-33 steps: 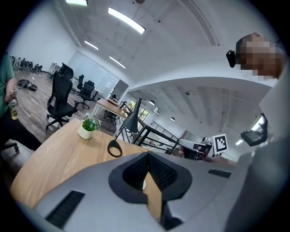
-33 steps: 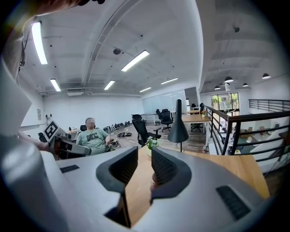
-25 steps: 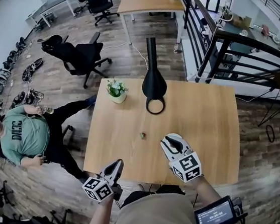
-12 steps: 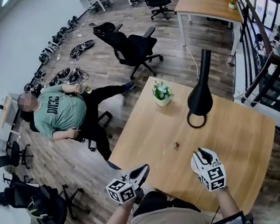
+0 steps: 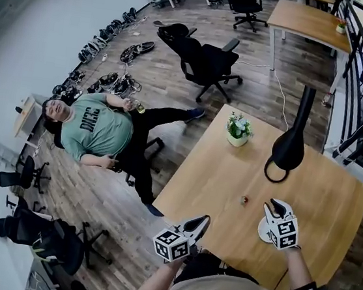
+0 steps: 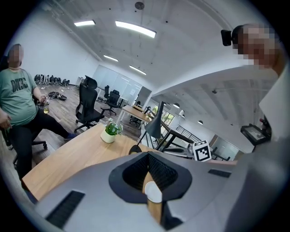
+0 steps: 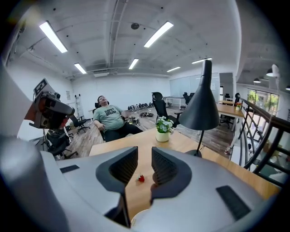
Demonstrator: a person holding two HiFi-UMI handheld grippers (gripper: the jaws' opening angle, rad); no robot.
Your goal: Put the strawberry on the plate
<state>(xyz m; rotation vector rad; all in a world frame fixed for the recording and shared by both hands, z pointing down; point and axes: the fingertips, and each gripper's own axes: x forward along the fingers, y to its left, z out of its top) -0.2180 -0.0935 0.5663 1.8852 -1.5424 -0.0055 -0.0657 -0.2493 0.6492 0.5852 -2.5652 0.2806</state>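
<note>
In the head view, lower right, the plate (image 5: 262,232) lies mostly under the right gripper (image 5: 278,203), only a sliver of rim showing; the strawberry (image 5: 244,199) left of it is a speck, shape unreadable. In the right gripper view the bottom edge and the gripper's body cut off the plate

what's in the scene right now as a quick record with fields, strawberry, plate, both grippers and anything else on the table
strawberry: on the bare table, not yet on the plate, just ahead of the right gripper
plate: white, on the table, partly hidden by the right gripper
right gripper: jaws narrowly apart, nothing between them
left gripper: jaws together, empty, at the table's near edge
also on table: black lamp, potted plant
bystander: person seated near the table
</note>
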